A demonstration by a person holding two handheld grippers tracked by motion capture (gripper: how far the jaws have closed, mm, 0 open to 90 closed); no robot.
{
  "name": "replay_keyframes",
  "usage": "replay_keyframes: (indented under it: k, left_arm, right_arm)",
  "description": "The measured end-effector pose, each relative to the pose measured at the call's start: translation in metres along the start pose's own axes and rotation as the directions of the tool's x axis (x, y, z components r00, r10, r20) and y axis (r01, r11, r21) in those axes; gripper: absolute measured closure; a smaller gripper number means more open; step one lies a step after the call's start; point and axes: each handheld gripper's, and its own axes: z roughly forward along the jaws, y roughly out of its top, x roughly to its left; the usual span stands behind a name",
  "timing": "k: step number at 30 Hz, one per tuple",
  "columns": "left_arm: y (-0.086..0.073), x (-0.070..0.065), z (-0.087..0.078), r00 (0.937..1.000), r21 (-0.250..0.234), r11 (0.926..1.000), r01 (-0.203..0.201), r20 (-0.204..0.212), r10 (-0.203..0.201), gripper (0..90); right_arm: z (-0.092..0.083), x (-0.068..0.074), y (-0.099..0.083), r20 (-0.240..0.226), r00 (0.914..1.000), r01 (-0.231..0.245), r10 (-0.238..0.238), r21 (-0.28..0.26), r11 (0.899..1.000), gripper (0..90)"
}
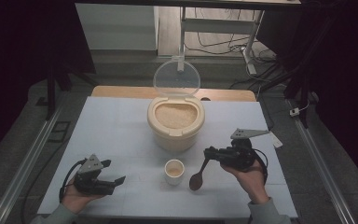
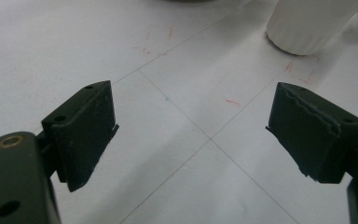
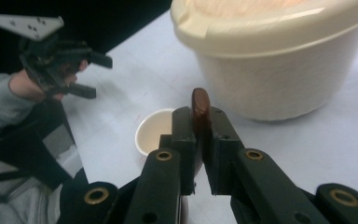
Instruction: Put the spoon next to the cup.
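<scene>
A cream bin (image 1: 175,128) full of rice stands mid-table with its clear lid (image 1: 176,78) tipped up behind it. In front sits a small white cup (image 1: 174,171). My right gripper (image 1: 208,153) is shut on the handle of a brown wooden spoon (image 1: 196,179), whose bowl hangs low just right of the cup. The right gripper view has the pads (image 3: 200,140) pressed on the spoon handle (image 3: 200,103), with the cup (image 3: 150,133) and the bin (image 3: 279,70) beyond. My left gripper (image 1: 114,173) rests at the front left, open and empty (image 2: 191,135), the cup (image 2: 307,23) ahead of it.
A white mat (image 1: 121,126) covers the table, with faint grid lines and red marks (image 2: 233,101). Metal rails (image 1: 28,158) run along both sides. A desk frame and loose cables (image 1: 242,46) lie on the floor beyond the far edge.
</scene>
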Motion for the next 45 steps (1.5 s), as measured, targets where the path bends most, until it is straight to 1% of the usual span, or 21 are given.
replay_keyframes:
  k: [3, 5, 6, 8, 9, 11, 13, 15, 18, 19, 20, 22, 26, 29, 33, 34, 36, 40, 41, 42, 45]
  left_arm:
    - [0.0, 0.0, 0.001, 1.0, 0.003, 1.0, -0.002, 0.003, 0.002, 14.9]
    - [0.0, 0.0, 0.001, 1.0, 0.005, 1.0, -0.004, 0.003, 0.004, 14.9]
    - [0.0, 0.0, 0.001, 1.0, 0.006, 1.0, -0.004, 0.003, 0.004, 14.9]
    - [0.0, 0.0, 0.002, 1.0, 0.008, 1.0, -0.002, 0.002, 0.002, 14.9]
    - [0.0, 0.0, 0.002, 1.0, 0.009, 1.0, -0.003, 0.001, 0.003, 14.9]
    - [0.0, 0.0, 0.001, 1.0, 0.008, 0.9999, -0.006, 0.001, 0.006, 14.9]
    - [0.0, -0.001, 0.002, 1.0, 0.009, 0.9999, -0.008, 0.0, 0.008, 15.0]
    - [0.0, -0.001, 0.002, 1.0, 0.01, 0.9999, -0.007, 0.0, 0.007, 14.9]
    - [0.0, -0.001, 0.003, 1.0, 0.012, 0.9999, -0.008, 0.002, 0.008, 15.0]
    - [0.0, -0.001, 0.003, 1.0, 0.013, 0.9999, -0.009, 0.0, 0.009, 15.0]
    - [0.0, -0.001, 0.003, 1.0, 0.014, 0.9999, -0.01, 0.0, 0.01, 15.0]
    - [0.0, -0.001, 0.003, 0.9999, 0.016, 0.9998, -0.01, -0.002, 0.01, 15.0]
    - [0.0, -0.001, 0.003, 1.0, 0.018, 0.9998, -0.008, -0.003, 0.008, 15.1]
    - [0.0, 0.0, 0.004, 1.0, 0.02, 0.9998, -0.007, -0.004, 0.007, 15.1]
    - [0.0, 0.0, 0.004, 1.0, 0.021, 0.9998, -0.006, -0.005, 0.007, 15.1]
    - [0.0, 0.0, 0.004, 1.0, 0.021, 0.9998, -0.006, -0.005, 0.006, 15.1]
    - [0.0, 0.0, 0.004, 1.0, 0.021, 0.9998, -0.006, -0.006, 0.006, 15.2]
    - [-0.001, 0.0, 0.004, 1.0, 0.024, 0.9997, -0.007, -0.007, 0.007, 15.2]
    - [0.0, 0.0, 0.004, 1.0, 0.025, 0.9997, -0.007, -0.007, 0.007, 15.1]
    - [-0.001, 0.0, 0.004, 1.0, 0.025, 0.9997, -0.007, -0.007, 0.007, 15.2]
    - [-0.001, 0.0, 0.004, 1.0, 0.028, 0.9996, -0.006, -0.007, 0.007, 15.1]
  right_arm:
    - [0.013, -0.003, -0.001, -0.015, 0.9999, -0.007, 0.008, 0.036, 0.999, 83.6]
    - [0.019, -0.006, -0.001, -0.009, 0.9999, -0.012, 0.013, 0.05, 0.999, 83.3]
    - [0.021, -0.008, -0.001, -0.015, 0.9996, -0.024, 0.024, 0.038, 0.999, 83.3]
    - [0.024, -0.012, -0.001, -0.012, 0.9994, -0.032, 0.032, 0.035, 0.999, 82.9]
    - [0.026, -0.013, -0.001, -0.004, 0.9993, -0.038, 0.038, 0.032, 0.999, 82.1]
    - [0.029, -0.016, -0.003, 0.048, 0.9983, -0.034, 0.032, 0.025, 0.999, 79.8]
    - [0.032, -0.021, -0.006, 0.092, 0.9952, -0.037, 0.036, 0.012, 0.999, 77.4]
    - [0.036, -0.026, -0.01, 0.165, 0.9861, -0.023, 0.02, 0.017, 1.0, 73.6]
    - [0.043, -0.036, -0.017, 0.232, 0.9726, -0.018, 0.014, 0.019, 1.0, 68.3]
    - [0.046, -0.039, -0.019, 0.261, 0.9654, -0.01, 0.002, 0.032, 0.999, 66.6]
    - [0.049, -0.042, -0.021, 0.276, 0.9612, -0.01, 0.0, 0.035, 0.999, 65.4]
    - [0.054, -0.049, -0.024, 0.292, 0.9565, -0.022, 0.01, 0.037, 0.999, 63.2]
    - [0.065, -0.056, -0.029, 0.356, 0.9346, -0.028, 0.001, 0.072, 0.997, 57.6]
    - [0.071, -0.059, -0.03, 0.375, 0.9269, -0.034, -0.002, 0.091, 0.995, 55.4]
    - [0.08, -0.063, -0.032, 0.426, 0.9042, -0.031, -0.027, 0.13, 0.991, 51.9]
    - [0.082, -0.064, -0.032, 0.434, 0.9003, -0.035, -0.032, 0.146, 0.989, 51.6]
    - [0.084, -0.065, -0.033, 0.444, 0.8952, -0.039, -0.034, 0.156, 0.987, 51.3]
    - [0.087, -0.067, -0.034, 0.454, 0.89, -0.043, -0.037, 0.164, 0.985, 49.6]
    - [0.087, -0.067, -0.035, 0.46, 0.8872, -0.042, -0.036, 0.157, 0.987, 48.4]
    - [0.087, -0.067, -0.035, 0.471, 0.8811, -0.039, -0.038, 0.153, 0.987, 47.3]
    - [0.085, -0.067, -0.034, 0.479, 0.877, -0.032, -0.04, 0.14, 0.99, 45.9]
